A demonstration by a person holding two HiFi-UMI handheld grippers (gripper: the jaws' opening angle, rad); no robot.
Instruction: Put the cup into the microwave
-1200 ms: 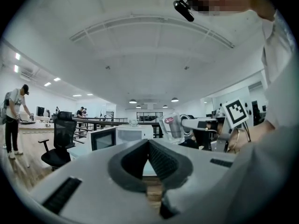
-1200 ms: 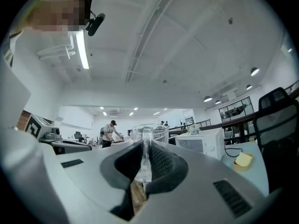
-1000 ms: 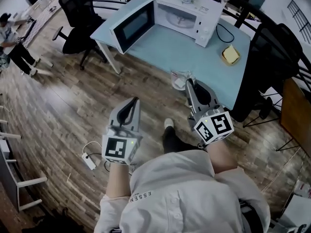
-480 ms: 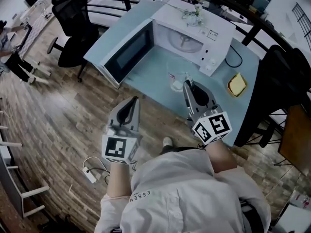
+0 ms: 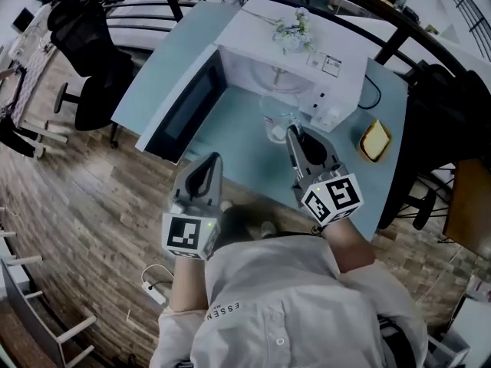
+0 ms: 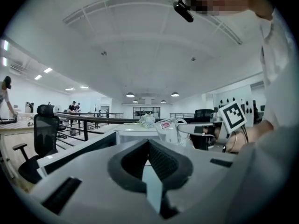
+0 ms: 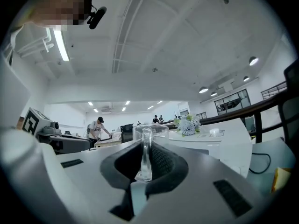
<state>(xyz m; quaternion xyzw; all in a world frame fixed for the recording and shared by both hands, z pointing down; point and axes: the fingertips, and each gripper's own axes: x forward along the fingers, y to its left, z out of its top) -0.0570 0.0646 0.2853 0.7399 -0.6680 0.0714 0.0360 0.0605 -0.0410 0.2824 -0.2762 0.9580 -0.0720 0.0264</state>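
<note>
right gripper (image 5: pixel 293 132) clamped on the handle of the cup (image 5: pixel 276 119), left gripper (image 5: pixel 209 159) closed, empty; hold it level, ease straight ahead into the open microwave (image 5: pixel 253 41).

My cup (image 5: pixel 278 121) is clear glass, upright, pinched by its handle in my right gripper (image 5: pixel 292 134); it hangs just before the open cavity of the white microwave (image 5: pixel 249 33); the microwave's door (image 5: pixel 182 107) stands swung wide to the left.

pale blue table (image 5: pixel 247 162): white microwave (image 5: pixel 261 41) at rear, door (image 5: pixel 184 107) swung open; yellow block (image 5: pixel 374 140) near right edge; black cable (image 5: pixel 375 92) beside microwave. wood-plank floor (image 5: pixel 92 213) beneath.
</note>
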